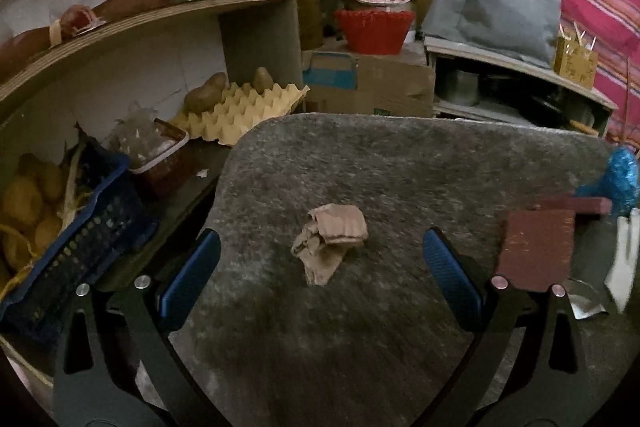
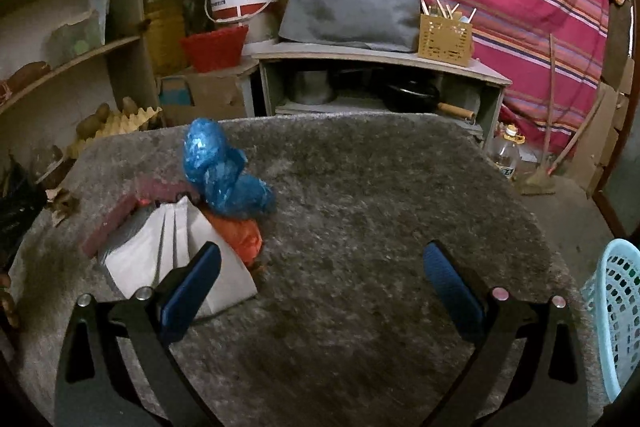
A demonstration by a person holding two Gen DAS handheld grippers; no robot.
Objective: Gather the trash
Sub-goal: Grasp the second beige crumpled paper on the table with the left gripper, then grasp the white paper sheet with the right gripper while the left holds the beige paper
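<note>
Left tool: 2 blue pads spread wide, empty, above grey fuzzy table. Crumpled brown paper scrap: on table, between and just beyond the pads, untouched. Maroon board: on table to the right. Right tool: pads spread, empty. White folded paper: behind its left pad, with orange wrapper and blue plastic bag just beyond. Light-blue basket: at table's right edge. Egg tray: far left, off table.
</note>
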